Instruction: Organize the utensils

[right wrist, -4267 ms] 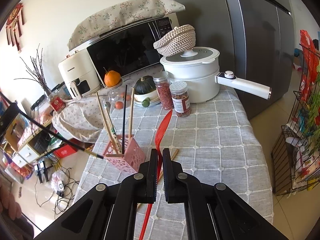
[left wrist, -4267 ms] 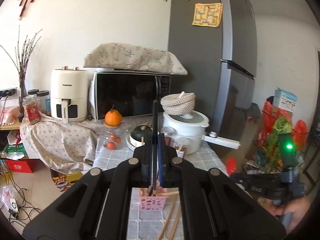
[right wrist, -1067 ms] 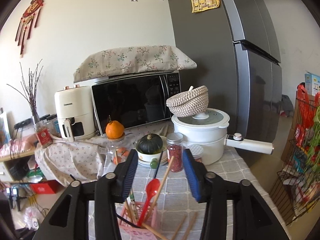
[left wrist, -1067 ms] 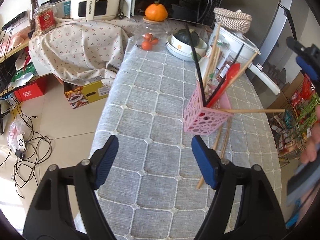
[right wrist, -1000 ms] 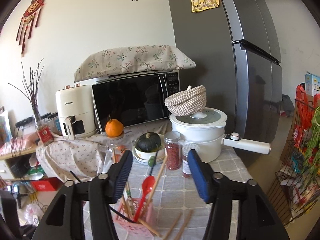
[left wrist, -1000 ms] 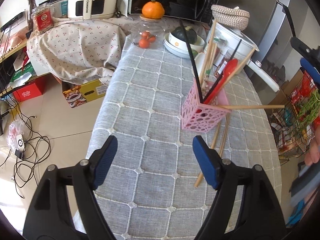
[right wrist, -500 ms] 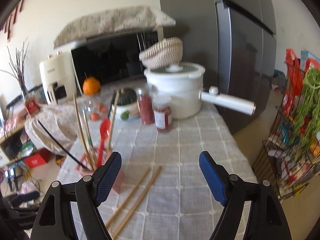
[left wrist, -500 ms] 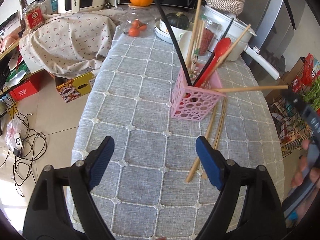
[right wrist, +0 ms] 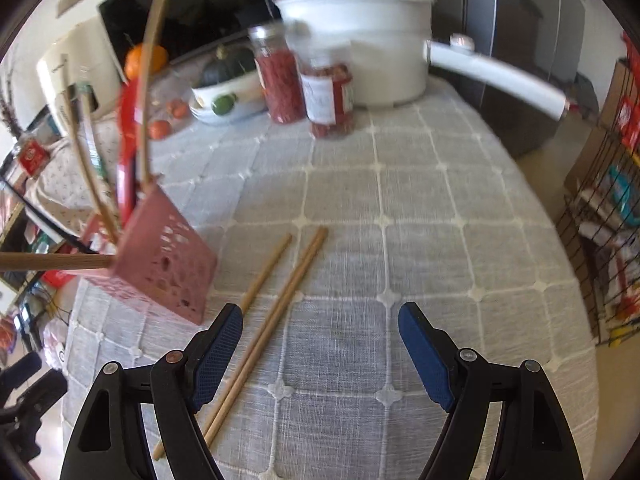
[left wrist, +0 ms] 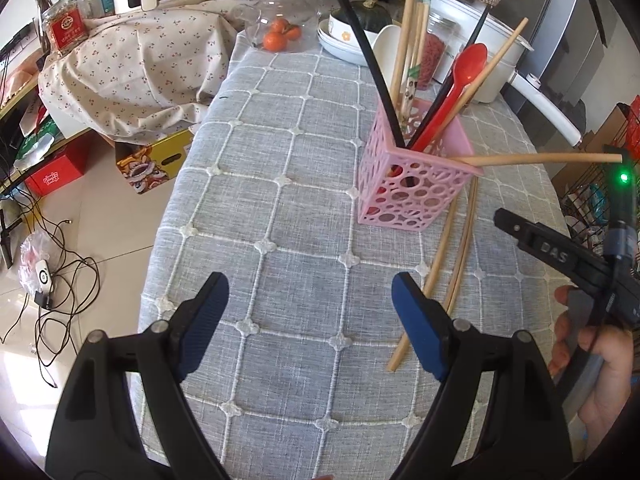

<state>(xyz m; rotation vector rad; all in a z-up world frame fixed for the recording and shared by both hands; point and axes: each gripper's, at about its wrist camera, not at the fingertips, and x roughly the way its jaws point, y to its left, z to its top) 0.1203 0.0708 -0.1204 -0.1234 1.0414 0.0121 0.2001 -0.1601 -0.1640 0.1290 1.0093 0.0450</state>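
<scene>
Standing on the bench (left wrist: 280, 240), which is covered by a grey checked cloth, a pink holder (left wrist: 412, 184) with round holes carries most of the utensils: a red spoon (left wrist: 460, 84), black chopsticks (left wrist: 360, 40) and several wooden chopsticks (left wrist: 404, 32), all leaning out at different angles. One wooden chopstick (left wrist: 540, 158) lies almost level across the holder's rim and sticks far out to the side. Two loose wooden chopsticks (right wrist: 276, 288) lie flat on the cloth just beside the holder, side by side and roughly parallel.

Further back on the bench stand two jars of red spice (right wrist: 328, 96), a white pot (right wrist: 360, 40) with a long handle and a woven lid on top, a bowl (right wrist: 224, 100) holding a dark green squash, and a clear glass jar (left wrist: 280, 28) with small oranges inside.

The left gripper (left wrist: 308, 312) points steeply down at bare cloth in front of the holder; its fingers are spread wide with nothing between them. The right gripper (right wrist: 320, 344) also tilts down toward the bench, its jaws having just been opening, and they now stand wide apart and hold nothing; the near ends of the two loose chopsticks run just beside and under its left finger (right wrist: 218, 356). In the left wrist view a hand (left wrist: 596, 360) grips the right gripper's handle at the picture's right edge. The right wrist view is blurred.
</scene>
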